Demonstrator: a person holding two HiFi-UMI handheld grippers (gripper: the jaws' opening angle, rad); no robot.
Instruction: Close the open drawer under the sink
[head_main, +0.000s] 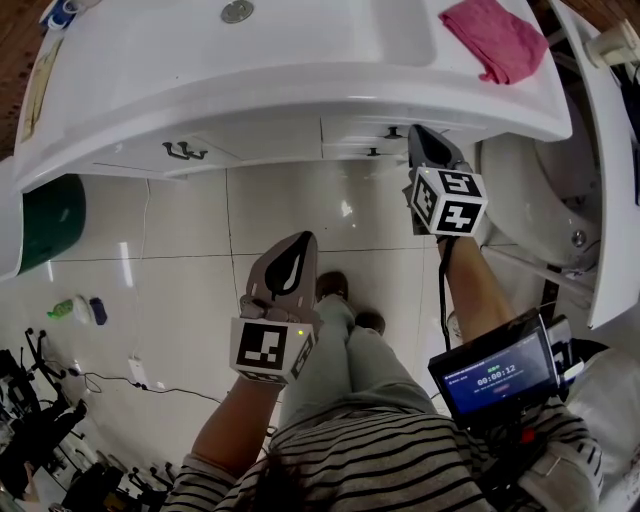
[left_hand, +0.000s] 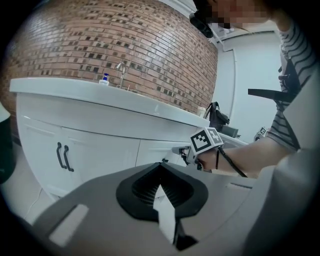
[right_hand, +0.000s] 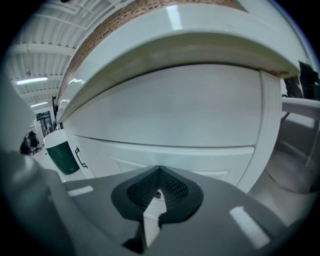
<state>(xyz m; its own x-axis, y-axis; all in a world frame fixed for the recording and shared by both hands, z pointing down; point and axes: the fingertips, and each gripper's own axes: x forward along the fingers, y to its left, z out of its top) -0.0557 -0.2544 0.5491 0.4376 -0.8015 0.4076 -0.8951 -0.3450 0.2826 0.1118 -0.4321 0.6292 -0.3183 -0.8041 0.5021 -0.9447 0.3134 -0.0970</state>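
The white vanity (head_main: 300, 90) fills the top of the head view, with two stacked drawer fronts (head_main: 360, 128) carrying small dark knobs (head_main: 392, 131). My right gripper (head_main: 425, 135) is shut, and its tips are at the right end of those fronts. In the right gripper view the shut gripper (right_hand: 159, 170) is very close to a flat white drawer panel (right_hand: 190, 115) under the counter lip. How far the drawer stands out is unclear. My left gripper (head_main: 300, 240) hangs shut and empty over the tiled floor, away from the vanity. From the left gripper view I see the right gripper (left_hand: 182, 152) against the cabinet.
A pink cloth (head_main: 495, 38) lies on the counter's right. A white toilet (head_main: 540, 190) stands close on the right, and a green bin (head_main: 50, 220) on the left. Cabinet door handles (head_main: 185, 152) sit left of the drawers. Small bottles (head_main: 75, 310) and a cable lie on the floor.
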